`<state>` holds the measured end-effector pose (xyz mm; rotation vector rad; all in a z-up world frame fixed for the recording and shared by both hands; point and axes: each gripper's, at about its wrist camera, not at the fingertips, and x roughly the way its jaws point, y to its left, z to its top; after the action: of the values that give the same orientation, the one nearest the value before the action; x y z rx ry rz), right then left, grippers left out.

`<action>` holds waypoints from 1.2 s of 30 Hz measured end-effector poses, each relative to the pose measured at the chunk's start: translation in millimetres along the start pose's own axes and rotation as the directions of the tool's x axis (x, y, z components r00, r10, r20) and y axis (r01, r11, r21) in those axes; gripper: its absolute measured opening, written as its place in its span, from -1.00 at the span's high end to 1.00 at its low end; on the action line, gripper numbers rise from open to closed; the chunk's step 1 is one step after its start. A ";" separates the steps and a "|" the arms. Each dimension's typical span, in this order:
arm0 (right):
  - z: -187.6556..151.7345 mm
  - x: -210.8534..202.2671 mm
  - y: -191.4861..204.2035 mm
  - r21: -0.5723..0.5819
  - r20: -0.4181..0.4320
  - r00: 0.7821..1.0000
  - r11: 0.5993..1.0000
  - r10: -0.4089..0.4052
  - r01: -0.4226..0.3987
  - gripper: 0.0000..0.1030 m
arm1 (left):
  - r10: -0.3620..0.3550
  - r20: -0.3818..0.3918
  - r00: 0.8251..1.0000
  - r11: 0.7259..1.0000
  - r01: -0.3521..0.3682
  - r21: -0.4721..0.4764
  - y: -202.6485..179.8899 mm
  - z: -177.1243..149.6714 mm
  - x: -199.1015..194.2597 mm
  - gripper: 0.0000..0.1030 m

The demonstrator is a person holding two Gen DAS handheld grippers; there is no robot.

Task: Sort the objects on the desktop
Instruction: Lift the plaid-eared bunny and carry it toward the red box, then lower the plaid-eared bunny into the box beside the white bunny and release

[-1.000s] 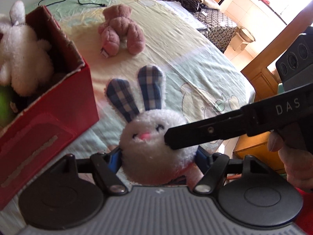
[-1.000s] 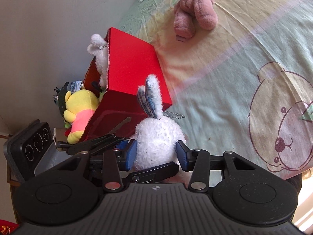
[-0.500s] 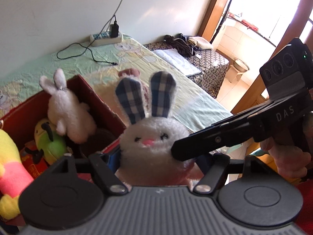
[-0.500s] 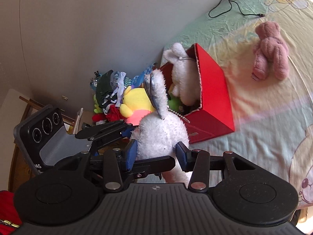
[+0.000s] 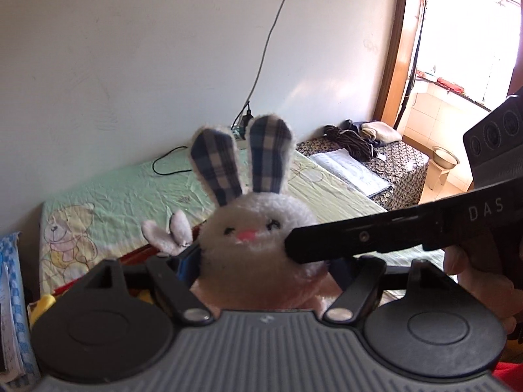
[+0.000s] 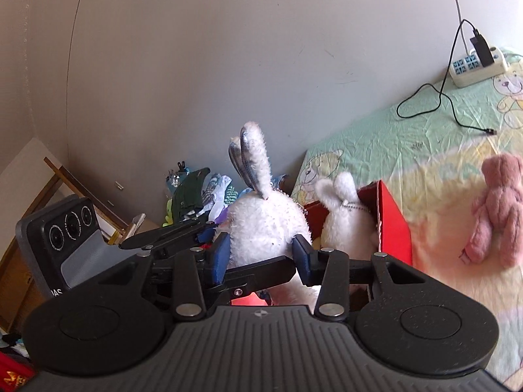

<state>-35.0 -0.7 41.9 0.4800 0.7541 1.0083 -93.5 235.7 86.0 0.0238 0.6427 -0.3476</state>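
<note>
Gripping from both sides, the left hand-held gripper [image 5: 261,261] and right hand-held gripper [image 6: 261,254] clamp a fluffy white bunny [image 5: 258,225] with blue plaid ears, pink nose, held above the red box [image 6: 390,225].

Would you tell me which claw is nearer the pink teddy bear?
Right, I think. Both claws grip the rabbit, but the left claw reaches in from the side away from the pink teddy bear, the right claw from nearer it.
</note>
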 end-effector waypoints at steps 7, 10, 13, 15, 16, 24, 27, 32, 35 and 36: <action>-14.9 25.5 -34.0 0.043 -0.005 1.000 0.999 -0.027 0.027 0.14 | -0.020 -0.048 0.999 0.999 0.018 -0.042 21.7 -23.1 40.7 -0.55; -20.1 34.4 -39.5 0.031 -0.020 0.999 0.999 -0.043 0.043 0.15 | 0.012 -0.067 0.998 1.000 -0.014 -0.020 22.1 -30.5 50.4 -0.56; -24.3 40.1 -40.3 0.017 -0.069 0.993 0.996 -0.091 0.092 0.15 | 0.001 -0.126 0.992 0.999 -0.008 -0.048 26.3 -37.8 63.5 -0.56; -28.2 43.0 -40.1 0.006 -0.115 0.985 0.992 -0.128 0.129 0.15 | -0.018 -0.177 0.984 0.997 0.005 -0.071 28.2 -43.7 72.5 -0.56; -29.6 45.3 -39.8 0.000 -0.138 0.979 0.989 -0.150 0.151 0.14 | -0.020 -0.200 0.980 0.997 0.005 -0.073 27.2 -47.3 76.9 -0.56; -32.5 47.0 -26.2 -0.065 -0.091 0.976 0.979 -0.199 0.193 0.03 | 0.033 -0.258 0.966 0.997 -0.050 -0.059 20.7 -52.4 99.1 -0.59; -28.1 39.6 -22.7 -0.080 -0.017 0.980 0.978 -0.196 0.194 0.05 | 0.035 -0.255 0.966 0.997 -0.052 -0.060 20.3 -53.6 97.9 -0.59; -19.5 48.4 -24.7 -0.078 -0.010 0.989 0.986 -0.150 0.148 0.43 | 0.067 -0.262 0.963 0.995 -0.085 -0.060 19.3 -53.8 100.8 -0.68; -20.1 58.2 -23.1 -0.105 -0.034 0.981 0.977 -0.192 0.187 0.52 | 0.057 -0.254 0.965 0.993 -0.082 -0.088 21.8 -53.8 96.8 -0.68; -19.7 60.0 -23.1 -0.116 -0.038 0.976 0.971 -0.215 0.210 0.55 | 0.055 -0.250 0.967 0.992 -0.081 -0.096 22.4 -53.7 94.2 -0.68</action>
<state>-17.4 42.1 -6.9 0.2716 0.7727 0.8586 -47.4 234.4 -14.6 -0.0121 0.9047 -0.2454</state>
